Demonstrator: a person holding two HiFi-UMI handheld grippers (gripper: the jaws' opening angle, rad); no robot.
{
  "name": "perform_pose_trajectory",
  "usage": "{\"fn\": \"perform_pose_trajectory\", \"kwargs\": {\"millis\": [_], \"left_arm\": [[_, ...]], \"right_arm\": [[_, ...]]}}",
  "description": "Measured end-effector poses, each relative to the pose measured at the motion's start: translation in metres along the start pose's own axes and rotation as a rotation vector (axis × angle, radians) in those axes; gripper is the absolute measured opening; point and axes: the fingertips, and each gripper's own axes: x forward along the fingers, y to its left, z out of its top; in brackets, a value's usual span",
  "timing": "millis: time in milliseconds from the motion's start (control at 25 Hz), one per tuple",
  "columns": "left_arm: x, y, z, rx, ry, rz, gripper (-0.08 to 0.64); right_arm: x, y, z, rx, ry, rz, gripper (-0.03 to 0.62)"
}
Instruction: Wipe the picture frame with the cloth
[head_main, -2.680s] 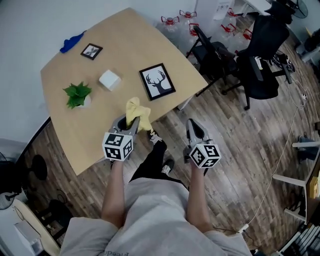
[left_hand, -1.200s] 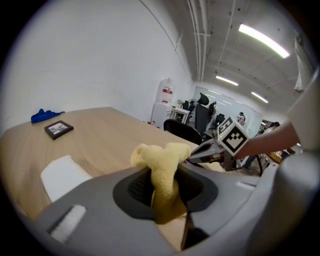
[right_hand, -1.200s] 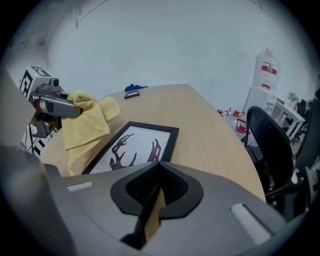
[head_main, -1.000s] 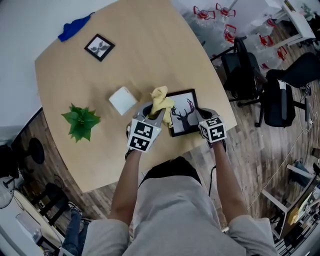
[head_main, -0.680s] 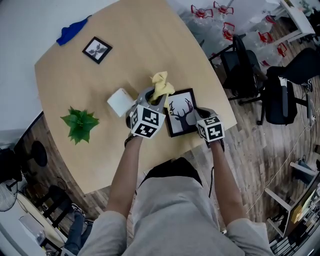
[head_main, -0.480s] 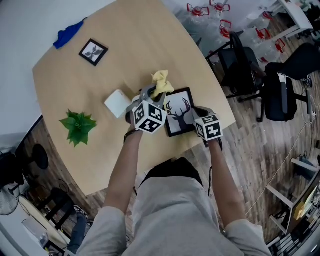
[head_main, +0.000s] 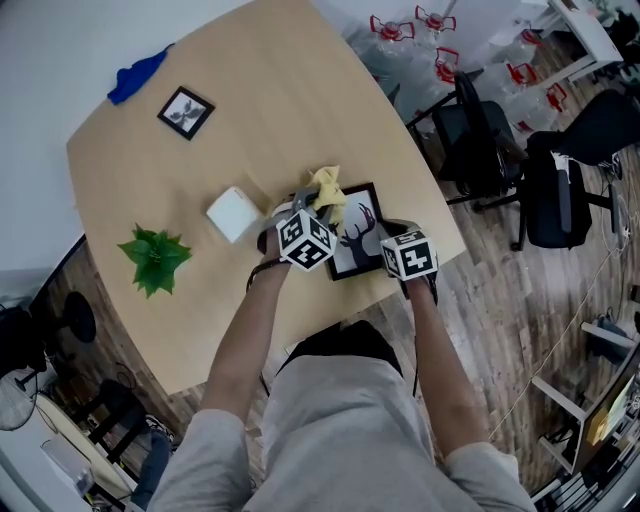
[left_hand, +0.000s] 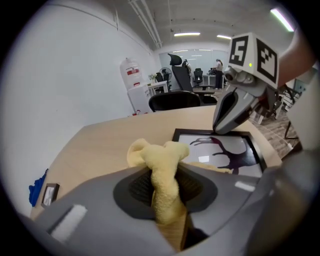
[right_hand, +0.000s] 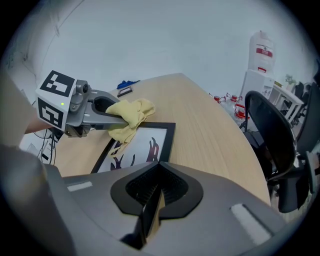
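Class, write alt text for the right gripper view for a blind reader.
The left tool holds a yellow cloth over a deer picture frame on a wooden table. The right tool, jaws shut, fills the foreground at the frame's near edge.

Left claw (left_hand: 165, 186) clamps cloth (left_hand: 161, 159); right claw (right_hand: 152, 192) pinches frame (right_hand: 150, 132).

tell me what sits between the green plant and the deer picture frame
In the head view, a white box sits between the green plant and the deer picture frame; nearer the frame, the left tool is shut on the yellow cloth.
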Motion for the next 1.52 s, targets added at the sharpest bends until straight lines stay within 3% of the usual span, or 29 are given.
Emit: {"fn": "perform_pose_trajectory", "kwargs": {"millis": [360, 840, 1520], "left_arm": [[-0.003, -0.024, -0.001, -0.044, -0.025, -0.038, 0.141], [-0.011, -0.045, -0.004, -0.164, -0.067, -0.056, 0.141], [-0.023, -0.077, -0.008, -0.191, -0.078, -0.071, 0.141]], "right_arm": [[0.000, -0.001, 0.001, 0.026, -0.012, -0.023, 0.003], [0.000, -0.001, 0.000, 0.031, -0.014, -0.042, 0.003], [0.000, -0.001, 0.001, 0.048, -0.022, -0.061, 0.003]]}}
